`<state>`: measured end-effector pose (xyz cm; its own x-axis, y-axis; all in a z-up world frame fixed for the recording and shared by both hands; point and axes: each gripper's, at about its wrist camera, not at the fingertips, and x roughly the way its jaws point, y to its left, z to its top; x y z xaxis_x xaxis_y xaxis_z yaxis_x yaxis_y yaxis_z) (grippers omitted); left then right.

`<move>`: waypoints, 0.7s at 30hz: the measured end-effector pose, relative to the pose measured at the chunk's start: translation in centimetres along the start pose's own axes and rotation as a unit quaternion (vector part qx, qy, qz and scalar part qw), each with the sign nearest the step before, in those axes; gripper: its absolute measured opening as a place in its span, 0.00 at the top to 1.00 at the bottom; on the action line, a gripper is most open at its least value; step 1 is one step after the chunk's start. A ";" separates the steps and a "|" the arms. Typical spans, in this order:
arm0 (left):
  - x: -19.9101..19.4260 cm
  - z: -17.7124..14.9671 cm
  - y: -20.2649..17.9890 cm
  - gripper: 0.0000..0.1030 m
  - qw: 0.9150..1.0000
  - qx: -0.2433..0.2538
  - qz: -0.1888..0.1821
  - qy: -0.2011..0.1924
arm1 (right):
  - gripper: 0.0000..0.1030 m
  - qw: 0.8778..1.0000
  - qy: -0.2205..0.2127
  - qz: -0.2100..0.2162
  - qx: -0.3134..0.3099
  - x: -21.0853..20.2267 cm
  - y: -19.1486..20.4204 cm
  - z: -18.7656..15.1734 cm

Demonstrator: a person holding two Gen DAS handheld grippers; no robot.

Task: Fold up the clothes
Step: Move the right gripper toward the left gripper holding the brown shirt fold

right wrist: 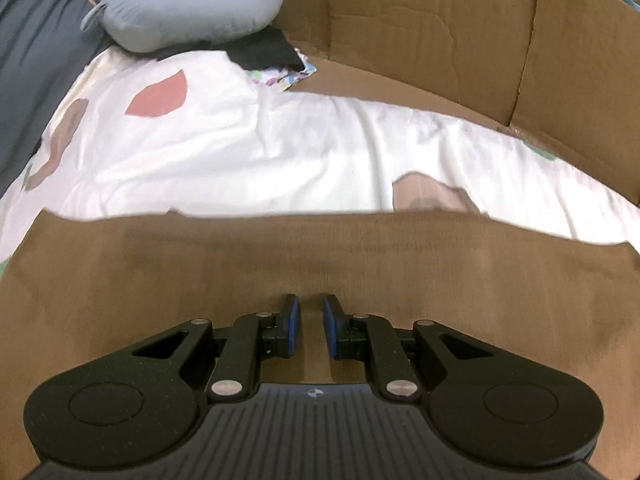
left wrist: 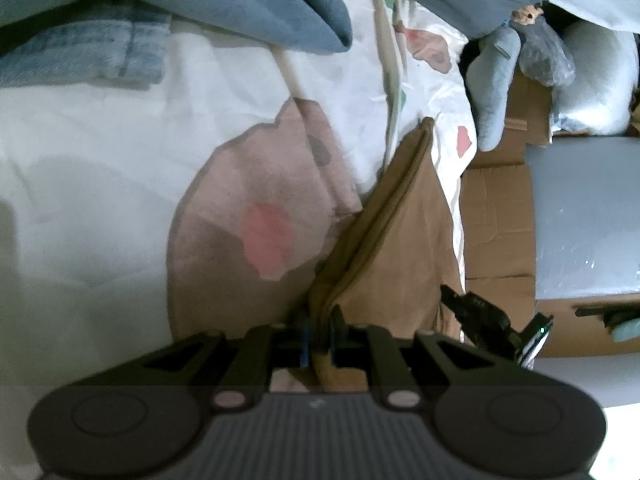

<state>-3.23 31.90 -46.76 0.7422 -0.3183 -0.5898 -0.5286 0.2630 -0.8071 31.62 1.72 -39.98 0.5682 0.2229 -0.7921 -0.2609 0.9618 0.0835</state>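
A brown garment (left wrist: 384, 240) lies folded on a white bedsheet (left wrist: 100, 180) with pink and brown patches. It runs from my left gripper (left wrist: 320, 336) towards the bed's right edge. The left gripper is shut on a bunched fold of that cloth, which rises between its pads. In the right wrist view the same brown garment (right wrist: 320, 264) spreads flat and wide below my right gripper (right wrist: 311, 312). The right gripper hovers over it with a narrow gap between its blue pads (right wrist: 294, 320) and nothing pinched in them.
Blue-grey clothes (left wrist: 240, 0) and faded denim (left wrist: 80, 52) lie at the far side of the bed. A grey neck pillow (right wrist: 192, 12) rests at the sheet's (right wrist: 240, 152) corner on dark cloth. Cardboard box walls (right wrist: 440, 20) border the bed, with a grey slab (left wrist: 584, 208) beyond.
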 end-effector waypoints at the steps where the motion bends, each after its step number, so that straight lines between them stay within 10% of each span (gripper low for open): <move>1: 0.0 0.0 0.0 0.91 1.000 -0.001 0.000 0.000 | 0.82 1.000 -0.001 -0.002 0.002 0.3 0.0 0.4; 21: -0.2 0.0 -0.6 0.92 1.000 0.015 -0.017 0.000 | 0.71 0.995 -0.005 0.052 0.090 -3.4 -3.0 2.5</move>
<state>-3.10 31.77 -46.16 0.7589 -0.3280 -0.5626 -0.4912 0.2789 -0.8252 32.46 -1.56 -36.05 0.5534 0.3231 -0.7676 -0.1750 0.9462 0.2722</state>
